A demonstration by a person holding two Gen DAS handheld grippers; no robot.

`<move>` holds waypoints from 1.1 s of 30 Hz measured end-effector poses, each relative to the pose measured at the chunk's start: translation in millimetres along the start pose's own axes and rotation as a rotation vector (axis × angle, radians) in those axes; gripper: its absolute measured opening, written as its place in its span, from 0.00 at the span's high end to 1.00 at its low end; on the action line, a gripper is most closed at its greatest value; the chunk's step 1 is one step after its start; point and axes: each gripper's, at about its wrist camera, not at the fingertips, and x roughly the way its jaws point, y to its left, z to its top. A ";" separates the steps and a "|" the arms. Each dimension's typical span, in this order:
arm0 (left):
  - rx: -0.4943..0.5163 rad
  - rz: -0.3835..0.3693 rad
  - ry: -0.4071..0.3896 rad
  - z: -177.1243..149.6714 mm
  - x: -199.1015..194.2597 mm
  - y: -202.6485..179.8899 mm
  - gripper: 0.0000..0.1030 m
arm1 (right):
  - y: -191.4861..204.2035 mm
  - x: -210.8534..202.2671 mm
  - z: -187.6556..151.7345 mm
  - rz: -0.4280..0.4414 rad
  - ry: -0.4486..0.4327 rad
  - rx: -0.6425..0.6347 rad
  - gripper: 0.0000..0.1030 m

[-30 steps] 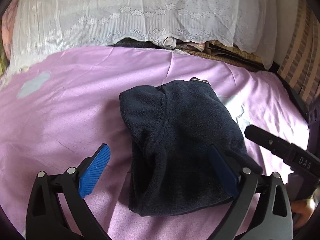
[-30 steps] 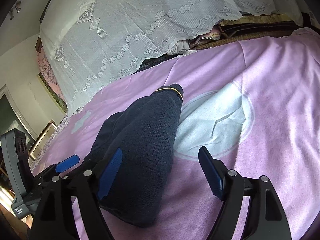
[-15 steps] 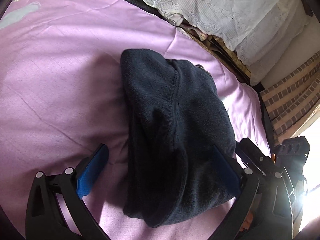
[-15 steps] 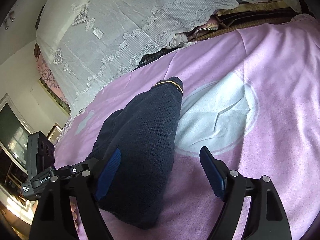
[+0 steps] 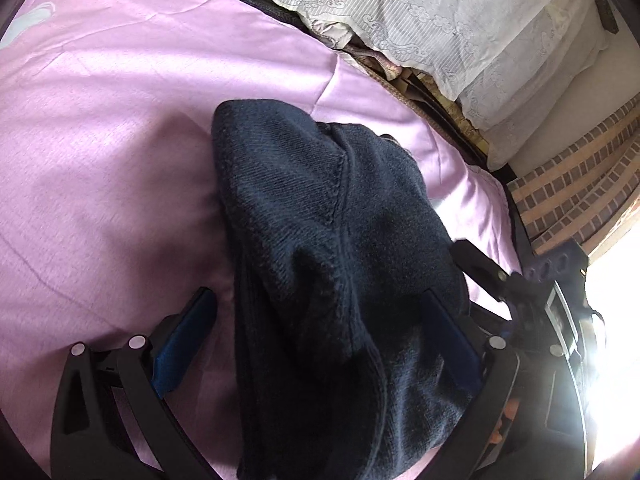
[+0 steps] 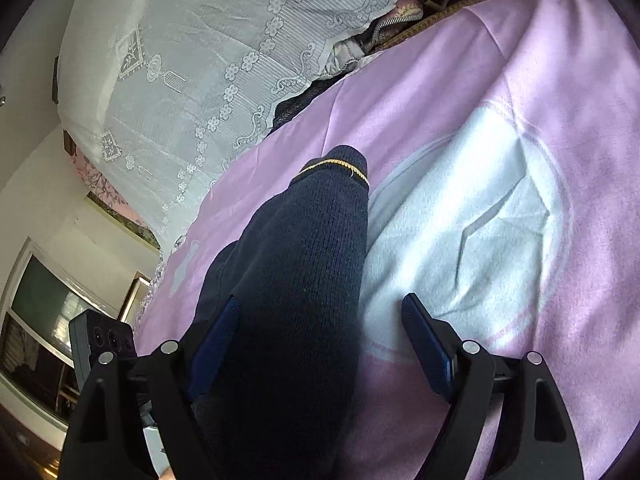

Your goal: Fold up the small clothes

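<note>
A dark navy knitted garment [image 5: 332, 272] lies folded in a thick bundle on the pink bedspread [image 5: 112, 128]. My left gripper [image 5: 320, 340] is open, its blue pads either side of the bundle's near end. In the right wrist view the same garment [image 6: 304, 280] shows a yellow-striped cuff [image 6: 336, 166] at its far end. My right gripper [image 6: 320, 344] is open and straddles the garment's near end, left pad against the knit, right pad over the bedspread.
A white round patch [image 6: 472, 232] is printed on the bedspread right of the garment. White lace cloth [image 5: 420, 12] covers pillows at the head of the bed. A brick wall [image 5: 580, 184] and bright window lie to the right. The other gripper's body [image 6: 100, 340] shows at left.
Both grippers have moved closer over the garment's near end, and the views have tilted. The garment has stayed folded in place. Both stay open.
</note>
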 end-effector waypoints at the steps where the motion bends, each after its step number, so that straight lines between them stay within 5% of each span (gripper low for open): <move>1: 0.003 -0.003 -0.001 0.7 0.8 -0.4 0.04 | 0.8 4.4 2.9 0.002 0.008 -0.002 0.19; 8: 0.013 -0.018 -0.017 3.2 2.1 0.1 0.11 | 5.7 23.9 9.1 0.035 0.055 -0.009 0.36; 10: 0.009 -0.047 -0.010 4.4 2.7 1.5 0.28 | 7.7 23.3 6.8 0.025 0.052 -0.024 0.39; 16: -0.011 -0.017 -0.046 2.6 -5.9 3.7 0.58 | 24.6 14.4 -1.1 -0.018 0.009 -0.111 0.46; 26: 0.048 0.042 -0.140 -15.6 -51.2 -11.1 0.64 | 66.5 -10.4 -15.6 0.028 -0.023 -0.209 0.51; 33: 0.061 0.194 -0.236 -47.4 -154.7 8.9 0.64 | 162.0 3.0 -56.0 0.158 0.089 -0.347 0.51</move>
